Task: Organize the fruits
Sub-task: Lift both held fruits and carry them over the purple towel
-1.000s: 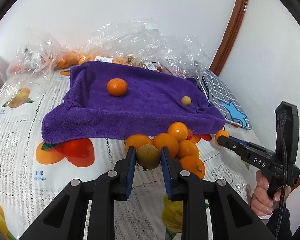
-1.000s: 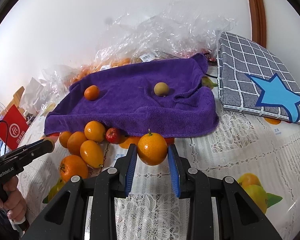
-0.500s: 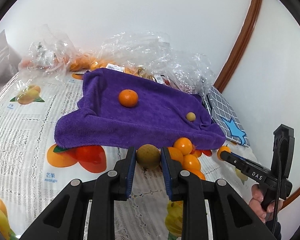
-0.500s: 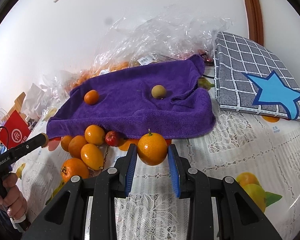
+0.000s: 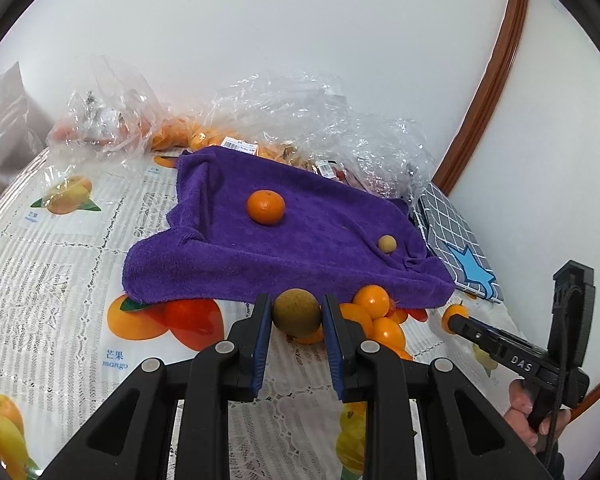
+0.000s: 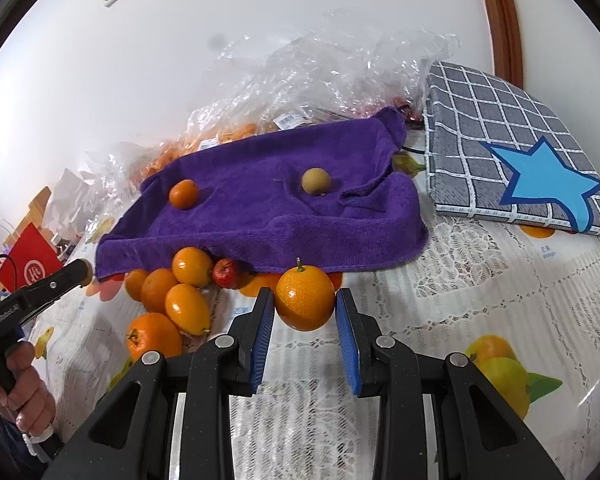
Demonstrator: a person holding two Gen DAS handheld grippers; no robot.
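A: Left gripper (image 5: 296, 312) status?
B: Blue pads clamped on a round brownish-green fruit (image 5: 296, 312), held above the near edge of the purple terry towel (image 5: 320, 240).
A: Right gripper (image 6: 305, 300)?
B: Clamped on a round orange citrus with a short green stem (image 6: 305, 298), also just off the towel's near edge.
A: What's on the towel?
B: One small orange mandarin (image 5: 266, 207) toward its left side, one small tan round fruit (image 5: 387, 244) near the right corner.
A: Rest?
B: Loose pile of orange fruits (image 6: 172, 296) plus a small red fruit (image 6: 226, 273) on the lace fruit-print tablecloth (image 6: 480, 300), tucked at the towel's near edge. Crumpled clear plastic bags (image 6: 320, 76) behind the towel.
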